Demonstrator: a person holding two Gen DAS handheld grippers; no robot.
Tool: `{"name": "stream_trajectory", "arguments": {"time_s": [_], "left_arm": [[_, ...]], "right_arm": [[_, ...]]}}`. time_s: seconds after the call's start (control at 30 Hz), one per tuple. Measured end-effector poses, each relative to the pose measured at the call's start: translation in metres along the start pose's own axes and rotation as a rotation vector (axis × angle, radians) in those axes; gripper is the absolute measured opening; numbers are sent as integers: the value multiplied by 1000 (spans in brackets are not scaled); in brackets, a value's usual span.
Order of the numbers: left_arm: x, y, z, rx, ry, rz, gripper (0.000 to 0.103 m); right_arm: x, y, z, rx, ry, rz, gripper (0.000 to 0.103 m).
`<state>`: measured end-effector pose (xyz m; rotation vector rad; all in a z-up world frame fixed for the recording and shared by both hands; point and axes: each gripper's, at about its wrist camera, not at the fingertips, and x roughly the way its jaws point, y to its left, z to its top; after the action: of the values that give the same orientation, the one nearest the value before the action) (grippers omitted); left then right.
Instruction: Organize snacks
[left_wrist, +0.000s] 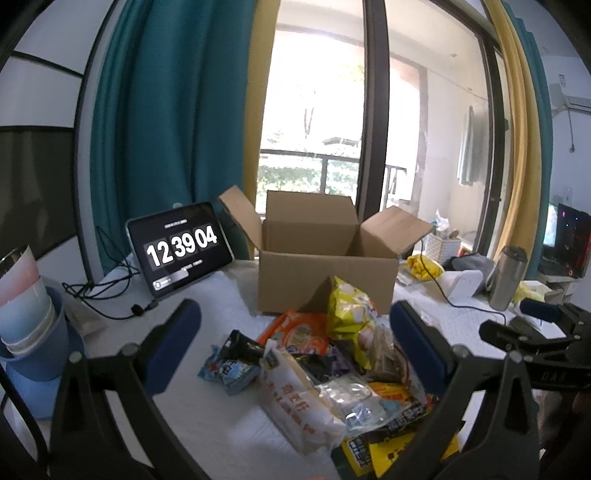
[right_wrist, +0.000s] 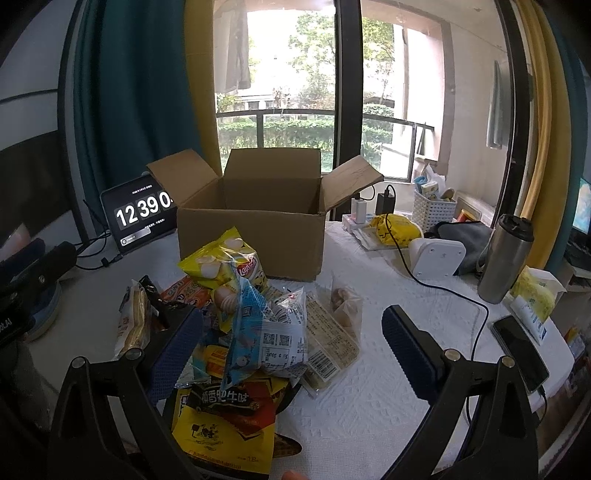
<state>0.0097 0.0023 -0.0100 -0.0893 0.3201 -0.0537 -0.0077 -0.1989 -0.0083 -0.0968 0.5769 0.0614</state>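
With both the left gripper (left_wrist: 295, 332) and right gripper (right_wrist: 291, 332) wide-jawed and empty over the heaped crinkly snack packets (right_wrist: 255, 321), packing seems unstarted; next, grip one for the open brown cardboard box (right_wrist: 251, 236).

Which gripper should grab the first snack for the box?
Probably left: the left gripper is open with the snack pile between its fingers. The right gripper, also open, has the pile off to its left.

Matt cardboard box (right_wrist: 251, 236), glossy plastic snack packets (right_wrist: 255, 325).
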Motion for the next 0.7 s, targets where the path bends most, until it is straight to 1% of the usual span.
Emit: {"name": "stream_trajectory", "arguments": {"time_s": [0.7], "left_arm": [[3,0,-2,-2,18,-3,103]], "right_arm": [[2,0,-3,1,9,8,99]]}}
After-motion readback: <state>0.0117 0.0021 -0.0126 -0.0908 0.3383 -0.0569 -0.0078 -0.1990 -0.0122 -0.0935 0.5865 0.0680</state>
